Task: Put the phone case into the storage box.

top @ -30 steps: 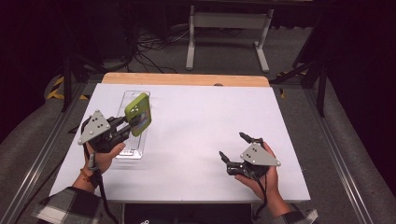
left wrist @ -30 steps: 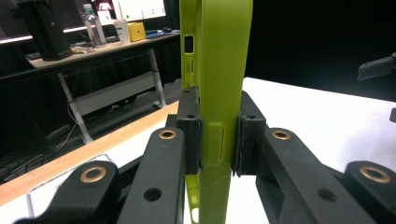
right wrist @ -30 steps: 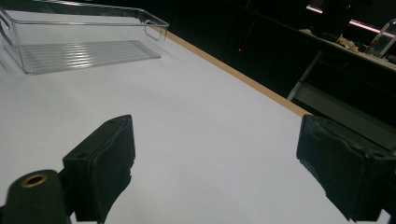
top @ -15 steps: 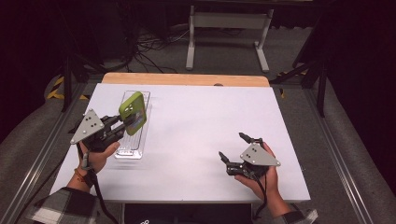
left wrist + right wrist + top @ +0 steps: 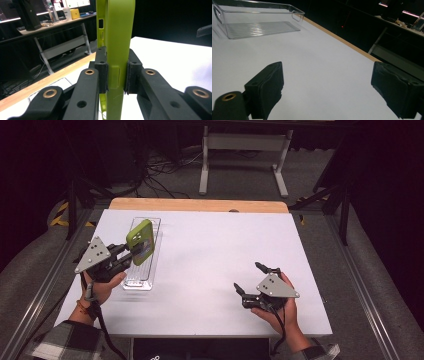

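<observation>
A lime-green phone case (image 5: 139, 241) stands on edge in the air above a clear plastic tray (image 5: 141, 279) on the left of the white table. My left gripper (image 5: 134, 251) is shut on it, coming in from the left. In the left gripper view the two pads clamp the case (image 5: 117, 37) across its thin sides, and it rises upright between them. My right gripper (image 5: 247, 276) rests low over the table at the right front, open. Nothing lies between its jaws in the right gripper view, where the tray (image 5: 262, 27) sits far off at the upper left.
The white table top (image 5: 215, 245) ends in a wooden strip (image 5: 200, 205) along its far edge. Beyond it are a metal stand (image 5: 240, 150) and cables on the dark floor. Rails run along both sides of the table.
My left gripper has shifted a little to the left with the green case still in it. The right gripper has stayed where it was.
</observation>
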A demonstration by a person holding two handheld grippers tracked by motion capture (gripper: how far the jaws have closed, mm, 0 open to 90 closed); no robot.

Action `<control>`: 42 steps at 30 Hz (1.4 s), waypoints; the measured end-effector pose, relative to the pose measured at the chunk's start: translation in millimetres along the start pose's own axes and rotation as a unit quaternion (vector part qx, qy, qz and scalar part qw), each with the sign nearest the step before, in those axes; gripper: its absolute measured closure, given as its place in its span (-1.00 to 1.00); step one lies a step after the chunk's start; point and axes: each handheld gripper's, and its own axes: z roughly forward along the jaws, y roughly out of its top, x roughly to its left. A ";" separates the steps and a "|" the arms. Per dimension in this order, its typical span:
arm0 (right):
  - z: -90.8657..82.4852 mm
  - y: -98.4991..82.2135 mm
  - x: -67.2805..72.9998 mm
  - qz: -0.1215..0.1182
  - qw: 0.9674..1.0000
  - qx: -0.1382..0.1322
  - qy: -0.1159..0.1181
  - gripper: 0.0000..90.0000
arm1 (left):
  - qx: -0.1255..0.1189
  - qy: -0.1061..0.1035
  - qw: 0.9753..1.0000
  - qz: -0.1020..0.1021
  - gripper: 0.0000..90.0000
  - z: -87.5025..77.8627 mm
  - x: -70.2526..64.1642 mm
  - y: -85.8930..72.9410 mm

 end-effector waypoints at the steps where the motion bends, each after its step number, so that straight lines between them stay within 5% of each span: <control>1: -0.2 0.0 0.1 0.000 1.000 -0.001 0.001 -0.73 | -0.001 0.000 1.000 -0.001 0.72 0.4 0.6 -0.7; 12: -0.3 0.5 0.0 -0.002 1.000 -0.002 0.001 -0.73 | 0.012 -0.007 1.000 0.001 0.72 3.7 11.0 -4.2; 18: -0.3 0.4 -3.3 0.017 1.000 -0.005 0.002 -0.73 | 0.011 -0.021 1.000 -0.013 0.72 6.6 23.7 -2.5; 27: 5.4 -1.6 -4.3 0.022 1.000 0.004 0.002 -0.73 | 0.045 -0.019 0.999 -0.012 0.72 23.6 47.2 -9.3; 31: 8.1 -3.4 -2.6 0.014 1.000 0.012 0.005 -0.73 | 0.049 -0.045 0.998 -0.013 0.71 36.1 65.1 -12.9; 38: 10.8 -4.7 -0.5 0.001 1.000 0.021 0.009 -0.73 | 0.074 -0.053 0.996 -0.015 0.71 64.1 94.9 -17.8; 41: 13.6 -6.4 -0.9 -0.003 1.000 0.027 0.010 -0.73 | 0.087 -0.064 0.994 -0.033 0.71 74.1 108.9 -22.5; 42: 14.3 -6.8 -0.8 -0.004 0.999 0.030 0.010 -0.73 | 0.100 -0.059 0.993 -0.024 0.71 78.4 111.9 -24.0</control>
